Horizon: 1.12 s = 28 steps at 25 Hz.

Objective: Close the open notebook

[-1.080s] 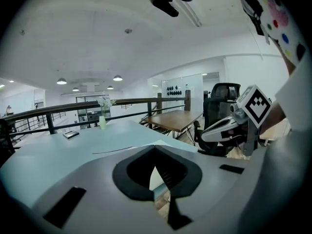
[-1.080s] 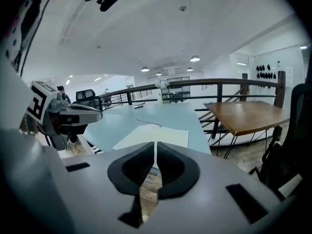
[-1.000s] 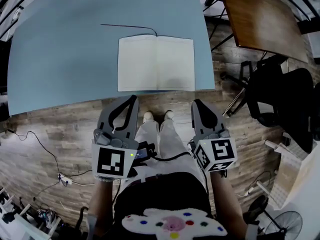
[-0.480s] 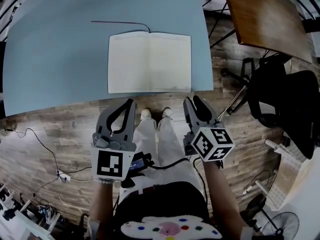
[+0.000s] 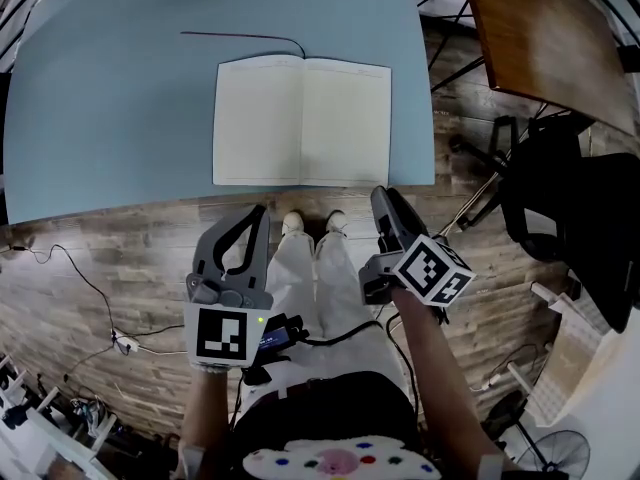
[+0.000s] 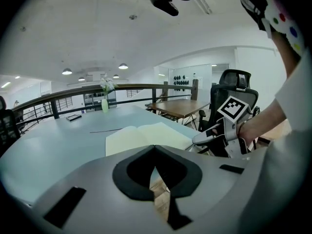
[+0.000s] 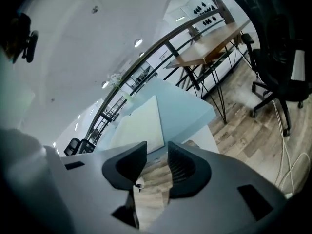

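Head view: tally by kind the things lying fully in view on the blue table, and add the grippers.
Open notebook: 1
Thin dark cord: 1
Grippers: 2 (left gripper, right gripper)
Total: 4

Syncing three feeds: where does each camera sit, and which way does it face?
Head view: on the head, looking steeply down at the notebook on the table; legs, left gripper and right gripper show.
Left gripper view: on that gripper, facing across the table; its closed jaws and the right hand show.
Right gripper view: on that gripper, facing the table corner; its parted jaws show.
All three share the notebook.
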Motion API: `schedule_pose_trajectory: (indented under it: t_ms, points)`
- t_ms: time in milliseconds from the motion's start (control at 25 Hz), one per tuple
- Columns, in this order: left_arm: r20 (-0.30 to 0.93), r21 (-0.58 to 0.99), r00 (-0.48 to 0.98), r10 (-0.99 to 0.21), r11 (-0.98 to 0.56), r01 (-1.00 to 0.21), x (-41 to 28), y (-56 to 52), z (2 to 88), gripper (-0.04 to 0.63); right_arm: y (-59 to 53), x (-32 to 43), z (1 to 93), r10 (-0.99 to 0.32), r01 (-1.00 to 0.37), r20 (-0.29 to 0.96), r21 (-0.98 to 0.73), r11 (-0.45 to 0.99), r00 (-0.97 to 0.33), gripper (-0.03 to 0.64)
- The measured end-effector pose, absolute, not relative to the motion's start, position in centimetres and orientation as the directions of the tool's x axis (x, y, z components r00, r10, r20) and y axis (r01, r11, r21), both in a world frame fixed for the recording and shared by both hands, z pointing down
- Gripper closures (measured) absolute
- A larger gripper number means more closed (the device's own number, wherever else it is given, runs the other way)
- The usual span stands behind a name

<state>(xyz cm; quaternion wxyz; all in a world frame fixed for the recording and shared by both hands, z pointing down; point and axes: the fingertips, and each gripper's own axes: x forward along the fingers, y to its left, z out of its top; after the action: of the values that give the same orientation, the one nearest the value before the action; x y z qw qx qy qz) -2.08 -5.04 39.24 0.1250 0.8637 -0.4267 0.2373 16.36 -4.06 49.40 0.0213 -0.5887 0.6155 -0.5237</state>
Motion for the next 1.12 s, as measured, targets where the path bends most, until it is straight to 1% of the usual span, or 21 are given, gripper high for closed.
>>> schedule_pose_trajectory:
  t_ms: [120,200,400,720,1120]
  points:
    - [0.524,0.007,0.519,-0.675,-0.606,-0.795,-2.1,-5.0,39.5,0.581,-4.4,16.5,50.0,-0.751,-0.624,0.579,-0.724,-0.296,-0.316,0.489]
    - [0.525,0.005,0.519,-0.675,-0.607,-0.795,-2.0,-4.9,39.6,0.581,-4.4,16.6,50.1,-0.754,-0.597,0.575,-0.739,-0.313,-0.317,0.489]
    - [0.530,0.003,0.516,-0.673,-0.606,-0.795,-2.1,-4.9,39.7,0.581,-4.4,16.5,50.0,-0.753,-0.602,0.575,-0.737,-0.307,-0.320,0.494]
    - [0.528,0.005,0.507,-0.681,-0.595,-0.804,-2.4,-5.1,39.6,0.581,-4.5,16.6,49.5,-0.760,-0.609,0.573,-0.732,-0.306,-0.307,0.562]
    - [0.505,-0.012,0.495,-0.707,-0.579,-0.815,-3.0,-5.1,38.7,0.581,-4.5,16.6,48.3,-0.765,-0.654,0.567,-0.708,-0.265,-0.304,0.569]
